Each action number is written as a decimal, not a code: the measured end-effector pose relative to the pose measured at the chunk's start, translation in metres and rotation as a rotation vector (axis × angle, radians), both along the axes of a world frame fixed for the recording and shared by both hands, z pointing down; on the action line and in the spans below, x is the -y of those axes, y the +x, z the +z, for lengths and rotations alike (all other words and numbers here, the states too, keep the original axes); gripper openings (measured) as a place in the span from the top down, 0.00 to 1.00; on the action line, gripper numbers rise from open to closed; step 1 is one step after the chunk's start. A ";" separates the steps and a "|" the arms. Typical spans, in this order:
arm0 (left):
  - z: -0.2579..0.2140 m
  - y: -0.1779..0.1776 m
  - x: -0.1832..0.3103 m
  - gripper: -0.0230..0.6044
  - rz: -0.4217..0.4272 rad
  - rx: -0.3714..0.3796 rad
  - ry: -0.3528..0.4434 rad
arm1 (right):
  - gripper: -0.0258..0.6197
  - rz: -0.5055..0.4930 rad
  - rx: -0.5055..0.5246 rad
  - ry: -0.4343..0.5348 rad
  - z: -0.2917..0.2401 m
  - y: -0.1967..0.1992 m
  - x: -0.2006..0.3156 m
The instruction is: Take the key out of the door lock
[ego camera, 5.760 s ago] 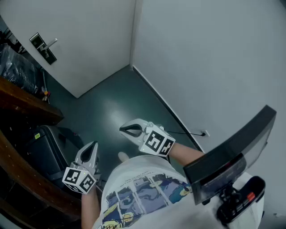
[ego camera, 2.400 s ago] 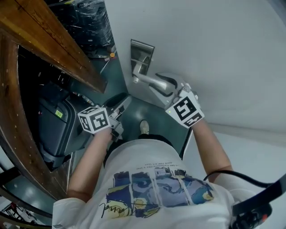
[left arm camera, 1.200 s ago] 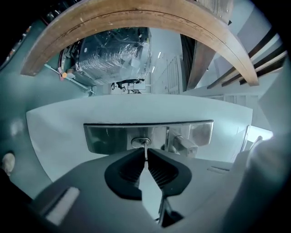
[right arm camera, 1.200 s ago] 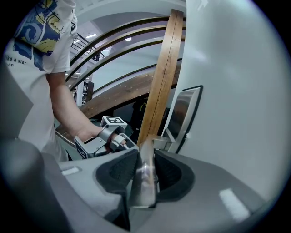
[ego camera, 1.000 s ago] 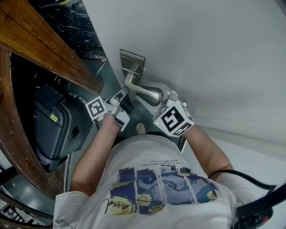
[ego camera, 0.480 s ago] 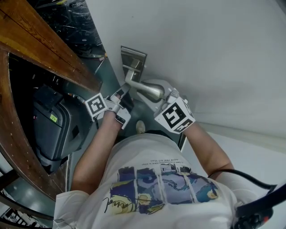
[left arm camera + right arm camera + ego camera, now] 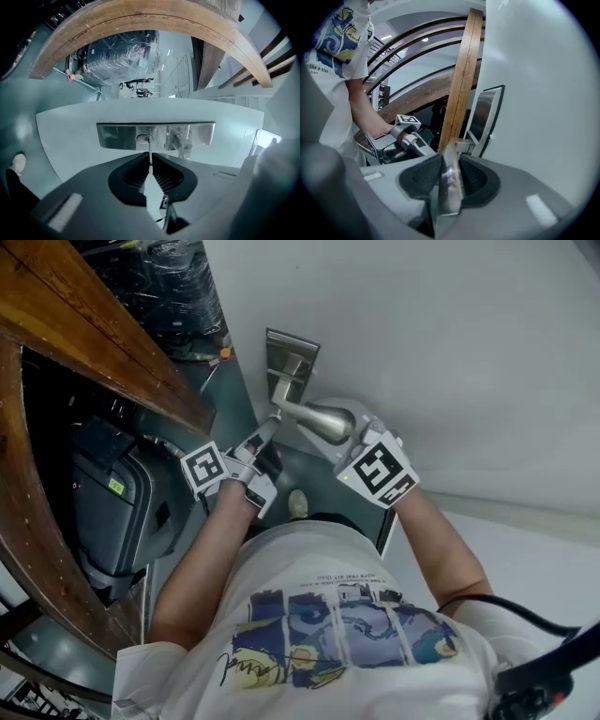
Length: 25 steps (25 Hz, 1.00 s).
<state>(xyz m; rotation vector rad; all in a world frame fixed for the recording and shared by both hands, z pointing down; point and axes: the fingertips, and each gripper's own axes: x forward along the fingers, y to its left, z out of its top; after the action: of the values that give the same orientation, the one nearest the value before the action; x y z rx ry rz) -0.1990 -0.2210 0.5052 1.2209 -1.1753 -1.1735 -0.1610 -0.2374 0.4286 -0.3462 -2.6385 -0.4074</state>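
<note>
A steel lock plate (image 7: pixel 290 356) sits on the white door (image 7: pixel 422 334), with a lever handle (image 7: pixel 317 417) below it. My right gripper (image 7: pixel 351 434) is shut on that handle; in the right gripper view the lever (image 7: pixel 449 180) lies clamped between the pads of the right gripper (image 7: pixel 449 161). My left gripper (image 7: pixel 266 432) reaches the plate from the left. In the left gripper view a thin key (image 7: pixel 150 153) runs from the keyhole (image 7: pixel 146 138) in the plate (image 7: pixel 117 136) back between the pads of the left gripper (image 7: pixel 150 162), which is shut on it.
A curved wooden rail (image 7: pixel 84 324) runs close on the left, with a black case (image 7: pixel 112 512) under it and plastic-wrapped goods (image 7: pixel 183 282) behind. The person's shoe (image 7: pixel 298 504) stands on the green floor (image 7: pixel 234 390) by the door.
Since the earlier frames the left gripper has risen from beside the body to the lock plate. Over the last second both grippers keep their places; only the view shifts slightly.
</note>
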 end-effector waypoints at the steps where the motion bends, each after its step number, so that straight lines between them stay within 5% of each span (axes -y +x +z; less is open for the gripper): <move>1: -0.001 0.001 -0.002 0.93 0.005 0.002 0.003 | 0.78 0.002 0.001 0.001 0.000 0.000 0.001; 14: -0.018 0.000 -0.054 0.92 0.075 0.078 0.013 | 0.73 0.095 -0.009 -0.012 -0.002 0.015 0.013; 25: -0.047 -0.009 -0.093 0.93 0.139 0.210 0.016 | 0.73 0.435 0.100 -0.013 -0.027 0.066 0.030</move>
<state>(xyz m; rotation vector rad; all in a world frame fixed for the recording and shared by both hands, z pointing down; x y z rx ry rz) -0.2084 -0.1283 0.4577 1.4409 -1.2145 -0.9706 -0.0952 -0.2670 0.4013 0.2504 -2.7118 -0.2677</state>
